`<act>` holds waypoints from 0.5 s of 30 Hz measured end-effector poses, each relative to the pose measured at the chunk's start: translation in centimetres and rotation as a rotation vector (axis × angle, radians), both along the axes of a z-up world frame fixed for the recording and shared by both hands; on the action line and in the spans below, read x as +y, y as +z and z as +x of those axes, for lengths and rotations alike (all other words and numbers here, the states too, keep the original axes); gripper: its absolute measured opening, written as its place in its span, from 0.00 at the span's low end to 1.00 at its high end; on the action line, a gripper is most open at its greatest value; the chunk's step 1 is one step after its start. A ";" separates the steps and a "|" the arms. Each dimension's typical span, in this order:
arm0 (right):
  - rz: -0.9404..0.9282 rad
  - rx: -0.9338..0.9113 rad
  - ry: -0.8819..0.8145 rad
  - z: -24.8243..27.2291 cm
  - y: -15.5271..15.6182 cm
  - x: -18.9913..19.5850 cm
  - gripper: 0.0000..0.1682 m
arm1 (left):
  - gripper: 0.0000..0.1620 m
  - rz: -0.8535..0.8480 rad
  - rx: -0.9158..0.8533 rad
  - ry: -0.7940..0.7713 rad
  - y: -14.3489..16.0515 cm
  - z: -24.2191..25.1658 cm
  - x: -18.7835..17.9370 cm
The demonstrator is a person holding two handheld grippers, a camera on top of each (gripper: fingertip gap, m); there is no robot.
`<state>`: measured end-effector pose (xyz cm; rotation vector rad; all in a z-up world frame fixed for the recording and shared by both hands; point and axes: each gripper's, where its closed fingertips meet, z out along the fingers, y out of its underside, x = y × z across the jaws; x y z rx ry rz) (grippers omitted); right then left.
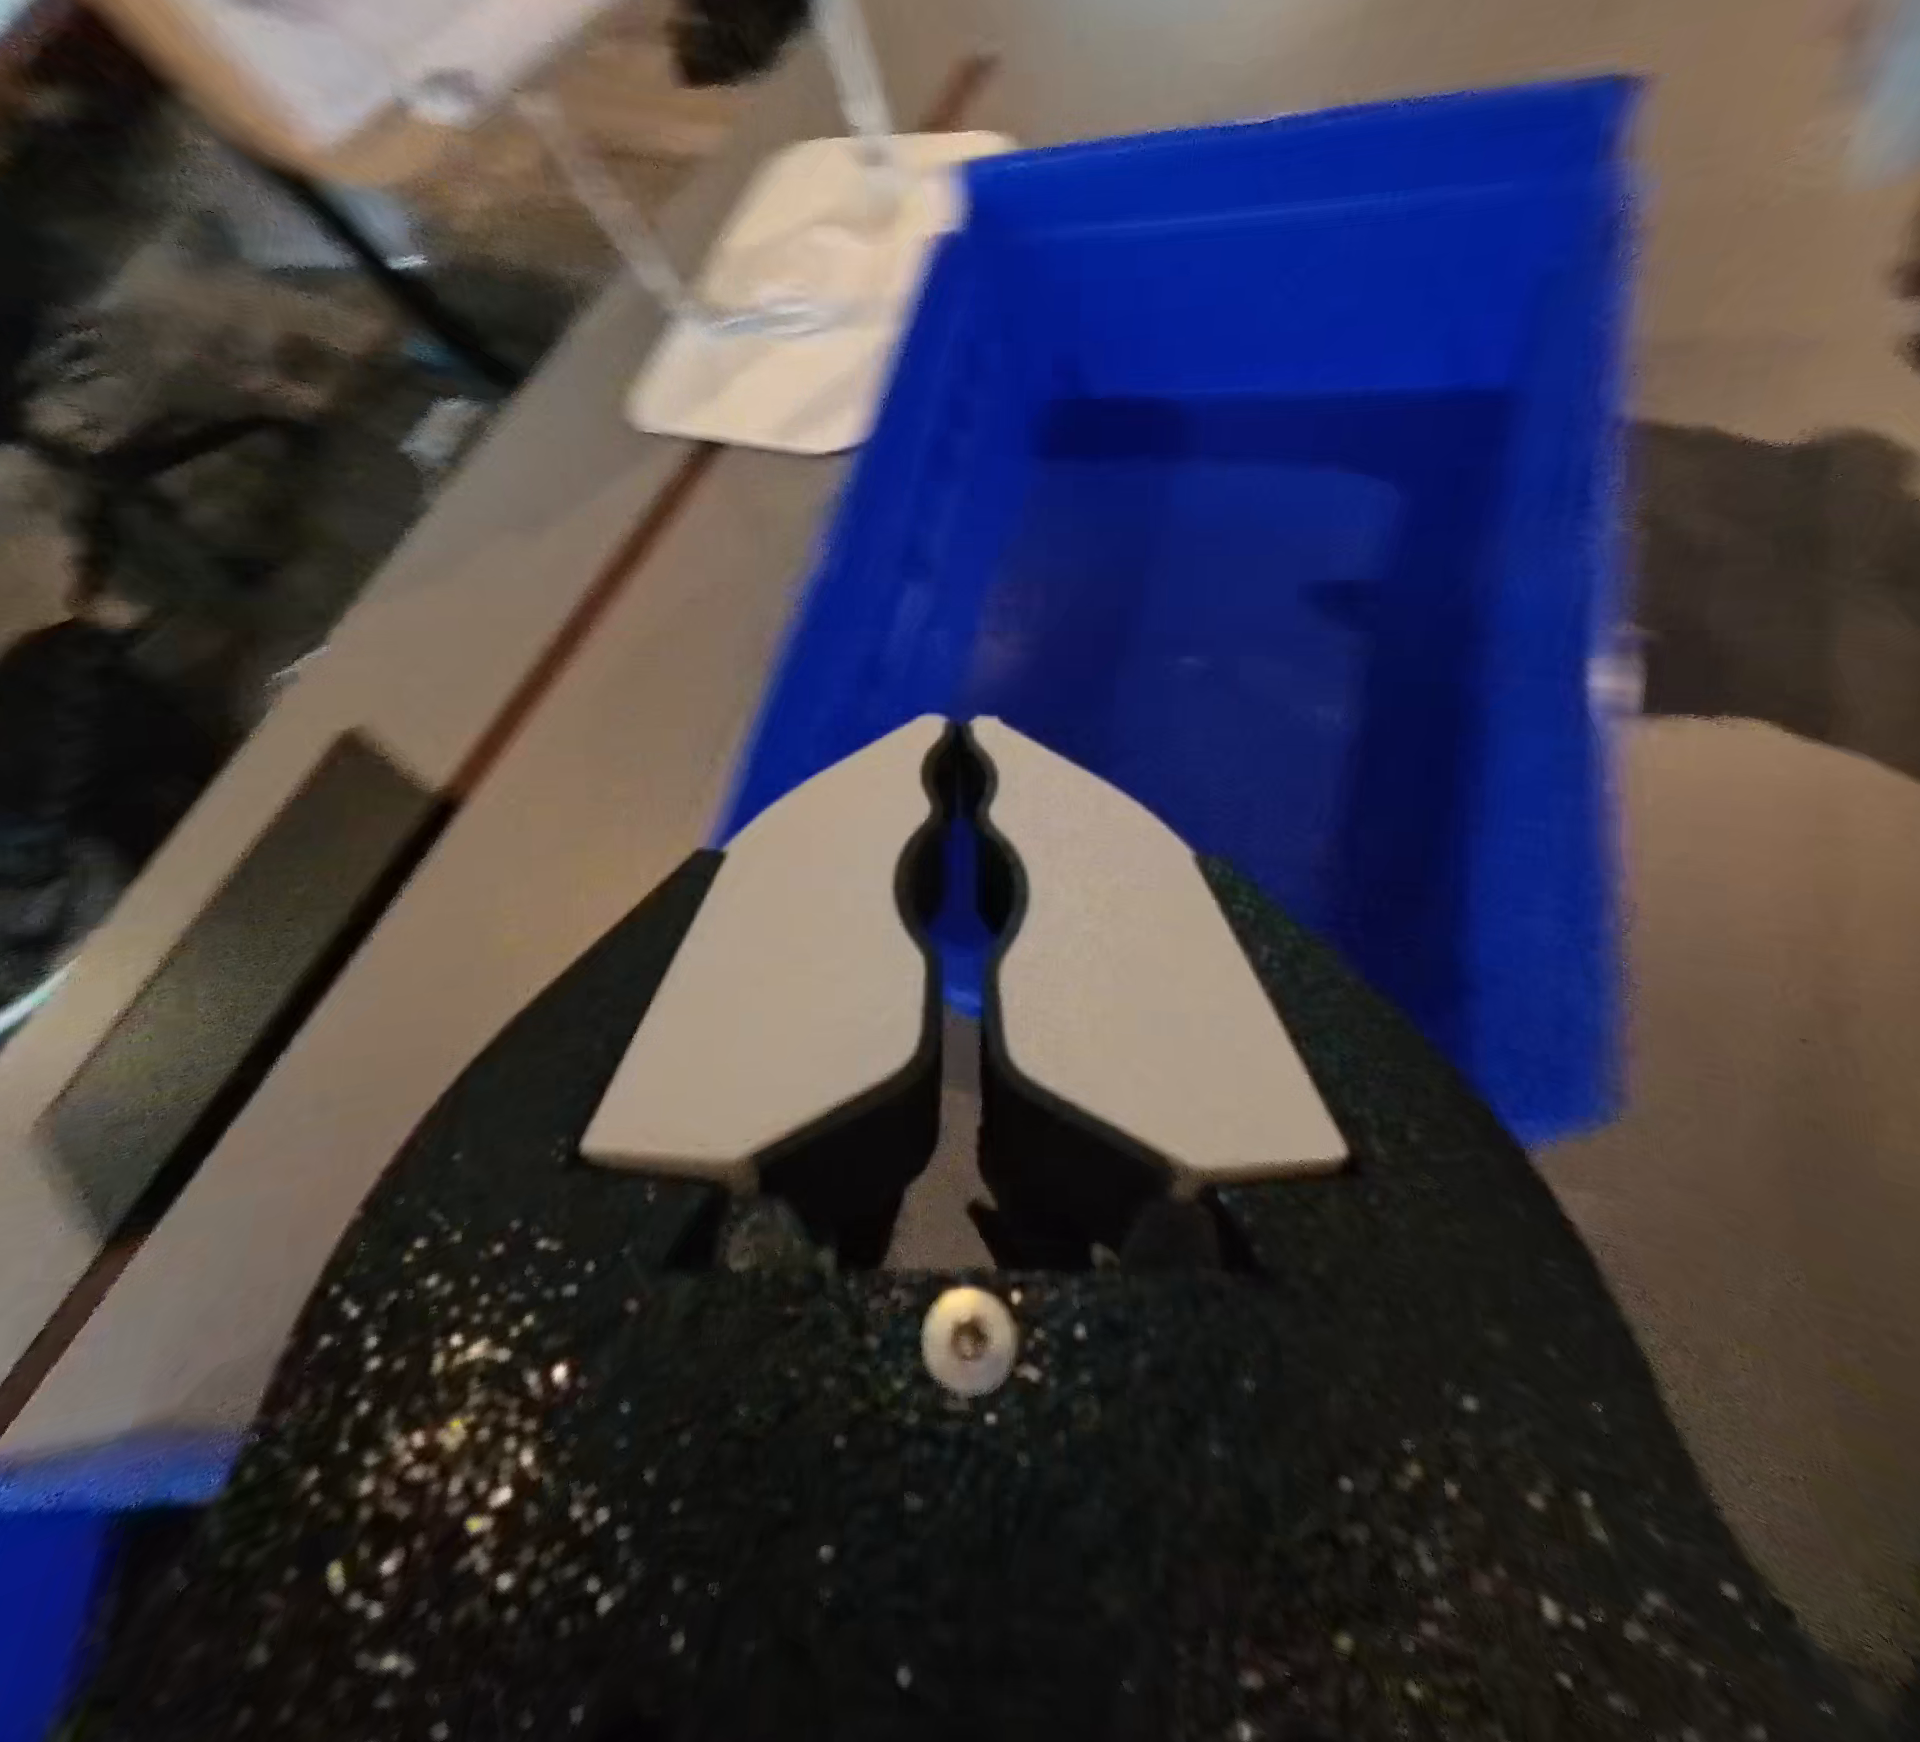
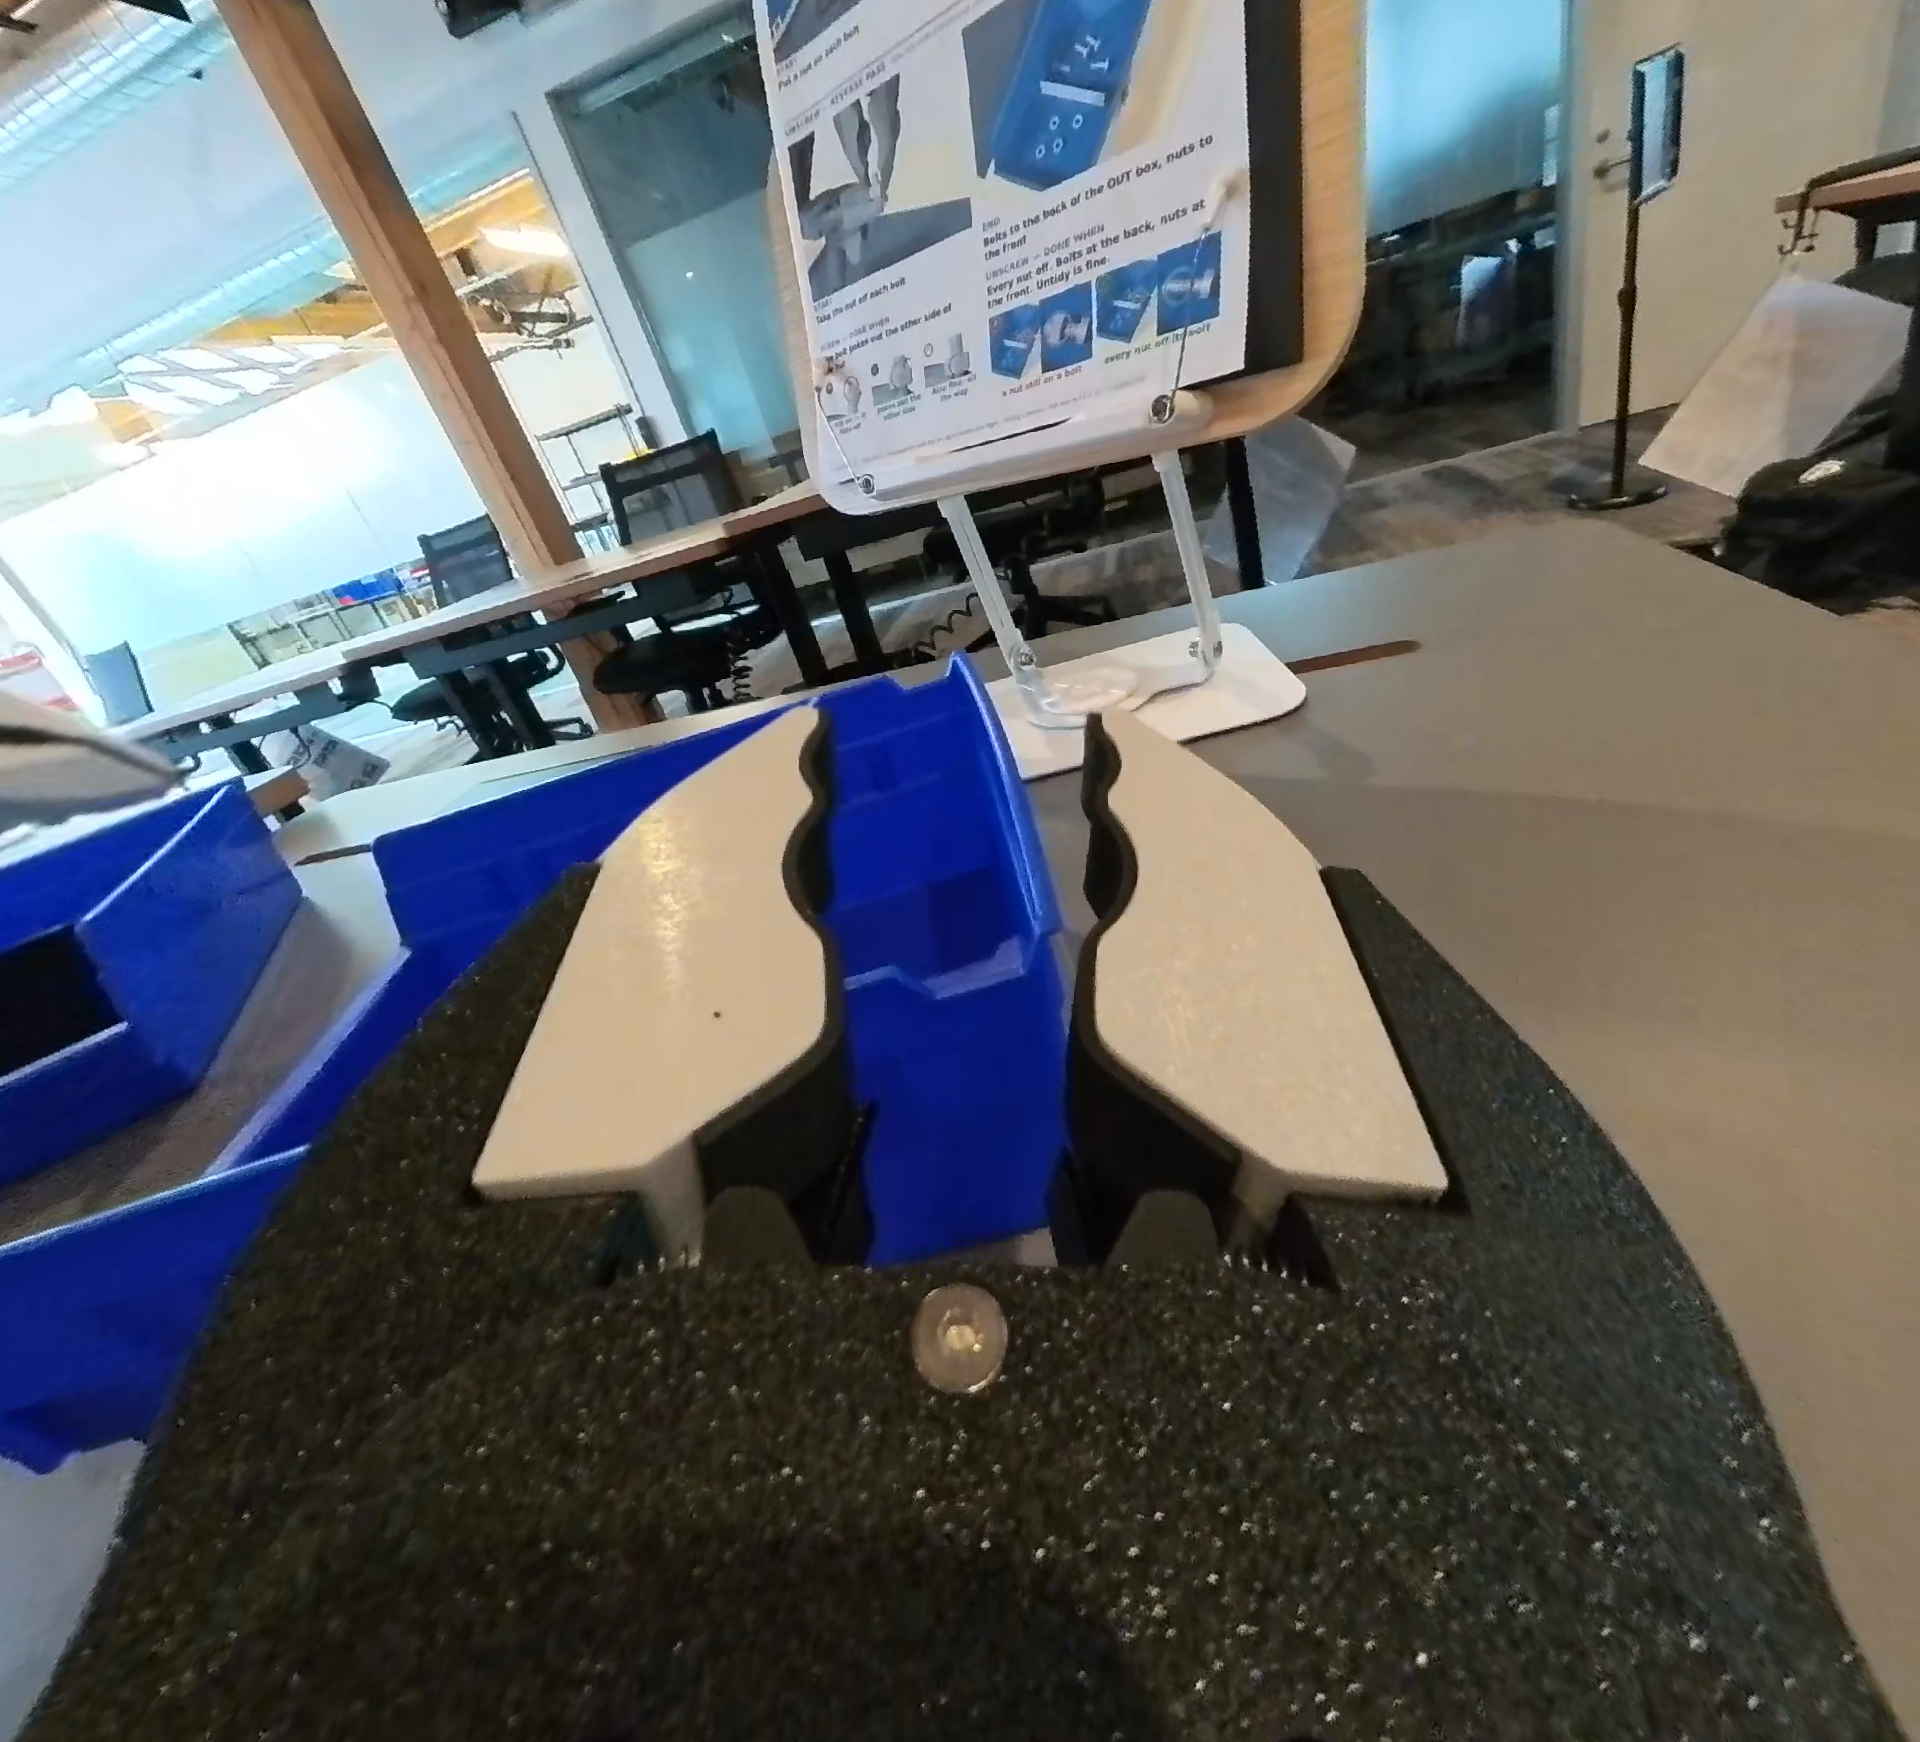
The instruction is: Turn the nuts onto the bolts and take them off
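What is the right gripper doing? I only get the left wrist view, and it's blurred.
Observer: The right gripper is open and empty. A blue bin shows between its fingers.
Operator: What's on that stand behind the bin?
Observer: A sheet of pictures and text, clipped to a wooden board.
Operator: Any nuts or bolts there?
Observer: None visible. The fingers hide most of the bin's inside.
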<state>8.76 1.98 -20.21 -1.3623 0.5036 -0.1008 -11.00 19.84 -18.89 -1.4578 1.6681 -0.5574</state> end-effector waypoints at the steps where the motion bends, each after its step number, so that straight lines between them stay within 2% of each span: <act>1: 0.004 0.001 -0.001 0.0 0.0 -0.1 0.27 | 0.00 0.016 0.017 0.078 -0.3 -0.6 2.5; 4: 0.011 0.007 -0.006 0.1 0.1 -0.2 0.27 | 0.00 0.032 0.157 0.233 -3.3 -2.0 8.2; 8: 0.009 -0.001 -0.012 0.2 0.1 -0.3 0.26 | 0.00 0.004 0.259 0.290 -7.5 -1.3 12.4; 10: 0.006 -0.020 -0.034 0.4 0.3 -0.6 0.24 | 0.00 -0.020 0.299 0.265 -9.0 -0.7 13.1; 15: 0.016 -0.047 -0.080 0.8 2.1 -2.2 0.26 | 0.00 -0.179 0.413 0.152 -11.4 -0.6 11.7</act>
